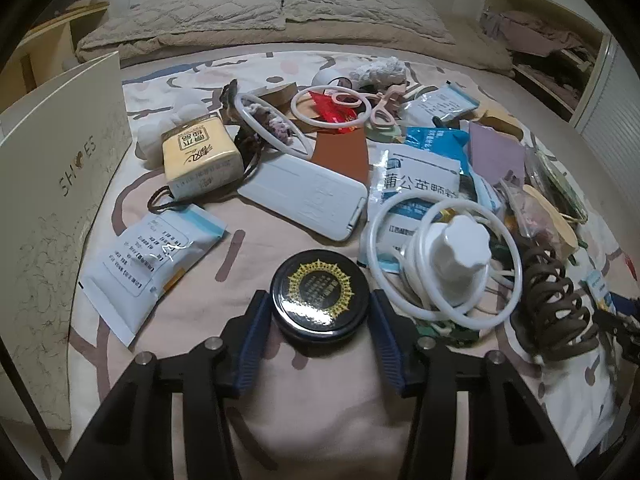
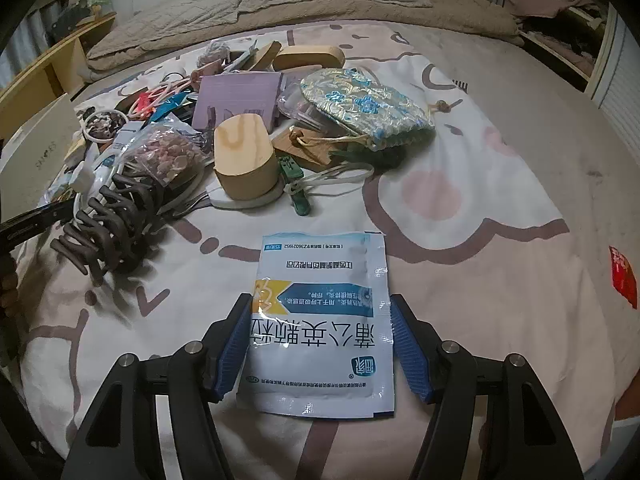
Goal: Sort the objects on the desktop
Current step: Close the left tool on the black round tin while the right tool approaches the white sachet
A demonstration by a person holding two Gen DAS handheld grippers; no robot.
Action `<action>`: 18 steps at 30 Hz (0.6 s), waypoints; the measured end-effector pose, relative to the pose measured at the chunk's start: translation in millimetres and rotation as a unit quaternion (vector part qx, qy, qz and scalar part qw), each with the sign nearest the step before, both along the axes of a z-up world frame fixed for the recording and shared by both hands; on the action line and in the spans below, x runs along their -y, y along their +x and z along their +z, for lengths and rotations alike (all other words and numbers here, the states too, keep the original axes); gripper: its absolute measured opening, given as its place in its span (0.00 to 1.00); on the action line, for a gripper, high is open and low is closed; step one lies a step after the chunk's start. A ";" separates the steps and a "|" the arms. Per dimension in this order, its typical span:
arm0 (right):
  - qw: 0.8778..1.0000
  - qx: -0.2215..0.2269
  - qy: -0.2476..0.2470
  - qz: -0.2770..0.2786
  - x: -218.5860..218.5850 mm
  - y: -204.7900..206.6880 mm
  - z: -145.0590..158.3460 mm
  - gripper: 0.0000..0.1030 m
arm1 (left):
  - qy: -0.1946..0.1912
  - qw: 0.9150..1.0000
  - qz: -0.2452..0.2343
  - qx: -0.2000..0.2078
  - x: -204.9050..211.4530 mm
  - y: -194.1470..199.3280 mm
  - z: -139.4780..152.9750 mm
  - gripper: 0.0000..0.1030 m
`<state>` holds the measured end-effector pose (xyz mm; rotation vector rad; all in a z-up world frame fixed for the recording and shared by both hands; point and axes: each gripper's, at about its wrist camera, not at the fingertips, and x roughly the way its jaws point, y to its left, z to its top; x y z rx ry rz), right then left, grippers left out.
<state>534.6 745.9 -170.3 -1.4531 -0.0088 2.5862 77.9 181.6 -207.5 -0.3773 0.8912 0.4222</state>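
Most clutter [image 1: 400, 128] remains heaped at twelve o'clock. Left gripper [image 1: 320, 320], jaws spread, brackets a black tin [image 1: 319, 296] without clearly gripping it; right gripper [image 2: 320, 344], jaws likewise spread, straddles a medicine sachet [image 2: 320, 320] lying apart on the bedspread [image 2: 460, 208].

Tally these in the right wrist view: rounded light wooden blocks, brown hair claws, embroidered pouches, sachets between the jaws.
Rounded light wooden blocks: 2
Brown hair claws: 1
Embroidered pouches: 1
Sachets between the jaws: 1
Total: 5
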 end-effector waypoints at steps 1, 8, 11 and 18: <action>1.000 0.000 0.001 -0.001 0.3 -0.9 -0.5 0.65 | 0.001 1.000 -0.005 -0.001 0.5 -1.4 0.4 0.49; 1.000 0.000 0.011 0.004 4.2 -5.2 -0.7 0.65 | -0.013 0.999 -0.029 -0.009 2.9 -17.1 2.4 0.49; 1.000 -0.002 0.008 0.000 4.3 -6.6 -1.1 0.66 | -0.020 0.999 -0.049 -0.014 7.2 -24.4 3.5 0.49; 1.000 -0.006 0.013 -0.006 5.9 -9.1 -3.3 0.66 | -0.010 0.996 -0.083 -0.019 20.0 -42.2 3.2 0.49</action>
